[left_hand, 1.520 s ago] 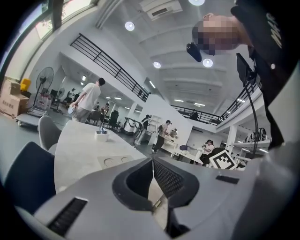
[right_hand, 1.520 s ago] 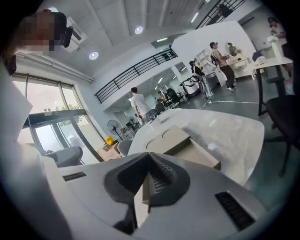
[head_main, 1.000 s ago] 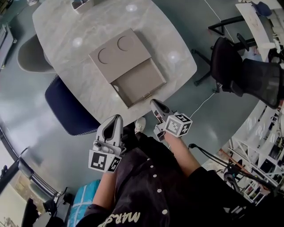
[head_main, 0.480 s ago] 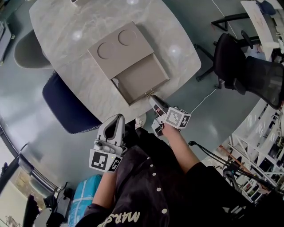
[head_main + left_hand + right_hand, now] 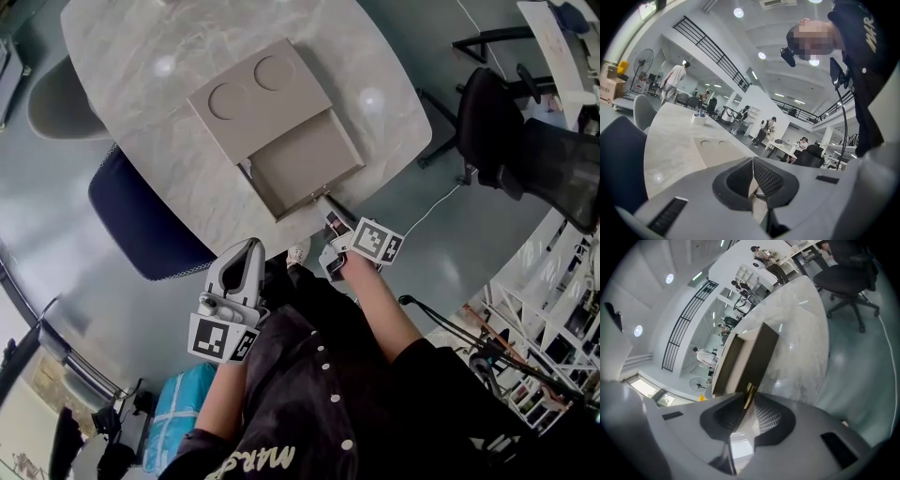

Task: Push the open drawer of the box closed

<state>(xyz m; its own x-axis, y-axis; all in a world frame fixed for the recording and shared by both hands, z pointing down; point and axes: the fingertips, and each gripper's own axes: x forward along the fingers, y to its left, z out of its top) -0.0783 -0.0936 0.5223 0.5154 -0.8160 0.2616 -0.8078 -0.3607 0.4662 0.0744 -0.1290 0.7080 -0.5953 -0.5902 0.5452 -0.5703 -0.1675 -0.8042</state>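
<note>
While the flat beige box with two round recesses in its lid (image 5: 253, 98) lies near the middle of the rounded, pale grey marble-look desk (image 5: 178, 178), its shallow open drawer (image 5: 305, 161) stands pulled out toward the desk's near edge. The right gripper (image 5: 328, 205) has its jaws pressed together, nothing clamped between them. Its tips sit at the small brass handle (image 5: 315, 195) on the drawer front. In the right gripper view that handle (image 5: 749, 393) shows just at the tips of the right gripper (image 5: 749, 398), against the drawer's dark front (image 5: 761, 352).

The left gripper (image 5: 247, 250) is held low, off the desk and beside the person's dark clothing. Its jaws are likewise closed on each other, and the left gripper view shows the pads meeting in a line with nothing between them.

Ceiling lights glint in bright spots (image 5: 372, 97) on the polished desk top. A navy blue chair (image 5: 141, 220) is tucked against the desk edge, and a pale grey chair (image 5: 52, 108) stands further round. Black mesh office chairs (image 5: 487, 131) stand on the glossy grey-green floor (image 5: 66, 281), where a white cable (image 5: 436, 211) trails. The left gripper view shows a tall white hall with a black-railed balcony (image 5: 717, 56), a standing fan (image 5: 644, 58) and people standing about.
</note>
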